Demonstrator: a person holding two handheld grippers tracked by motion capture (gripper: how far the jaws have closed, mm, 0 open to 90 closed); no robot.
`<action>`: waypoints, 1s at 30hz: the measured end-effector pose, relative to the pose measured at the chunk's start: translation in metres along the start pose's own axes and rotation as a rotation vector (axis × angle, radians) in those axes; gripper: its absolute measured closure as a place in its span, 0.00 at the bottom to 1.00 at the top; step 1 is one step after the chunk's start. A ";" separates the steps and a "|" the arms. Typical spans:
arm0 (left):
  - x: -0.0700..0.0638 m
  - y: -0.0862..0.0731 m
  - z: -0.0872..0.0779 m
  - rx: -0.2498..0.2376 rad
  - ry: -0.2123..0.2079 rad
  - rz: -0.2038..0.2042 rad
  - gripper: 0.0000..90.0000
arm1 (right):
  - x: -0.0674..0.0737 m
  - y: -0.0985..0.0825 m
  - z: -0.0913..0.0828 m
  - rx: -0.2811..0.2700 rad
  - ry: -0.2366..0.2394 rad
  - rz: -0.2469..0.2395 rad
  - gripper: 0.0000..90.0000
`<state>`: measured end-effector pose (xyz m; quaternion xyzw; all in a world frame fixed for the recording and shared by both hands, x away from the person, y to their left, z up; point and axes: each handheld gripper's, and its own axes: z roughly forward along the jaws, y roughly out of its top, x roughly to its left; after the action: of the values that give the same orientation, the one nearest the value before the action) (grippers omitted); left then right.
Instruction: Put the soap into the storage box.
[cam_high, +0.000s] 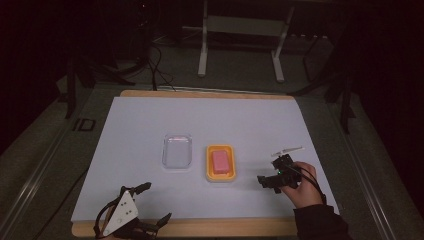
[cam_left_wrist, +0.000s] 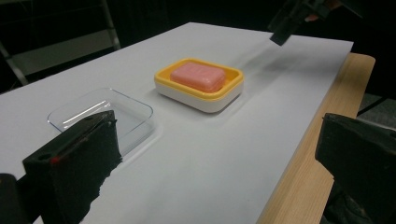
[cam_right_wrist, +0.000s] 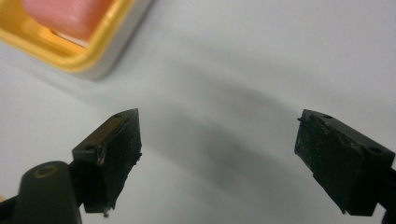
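one white table (cam_high: 150, 130), dark room

pink soap (cam_high: 220, 161) flat in yellow dish (cam_high: 220, 175)

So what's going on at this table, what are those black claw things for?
A person holds a two-jaw gripper in each hand over a white sheet. Nothing is being held: both grippers are open and empty. The right gripper hovers just beside a yellow dish with a pink soap in it. The left gripper waits at the near edge. A clear lid lies flat next to the dish.
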<state>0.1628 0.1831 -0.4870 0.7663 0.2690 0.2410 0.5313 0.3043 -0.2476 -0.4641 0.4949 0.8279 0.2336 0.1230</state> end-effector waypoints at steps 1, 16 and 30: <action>0.000 0.000 0.000 -0.001 0.000 -0.001 0.00 | -0.002 -0.004 0.000 -0.005 -0.002 0.002 0.16; 0.000 0.000 0.000 0.004 -0.001 0.001 0.00 | -0.028 -0.041 -0.010 -0.101 -0.005 0.105 0.18; 0.000 0.000 0.001 0.007 -0.008 0.001 0.00 | -0.041 -0.065 -0.018 -0.162 -0.036 0.085 0.15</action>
<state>0.1634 0.1824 -0.4870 0.7693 0.2671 0.2373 0.5297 0.2667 -0.3143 -0.4831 0.5222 0.7821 0.2959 0.1674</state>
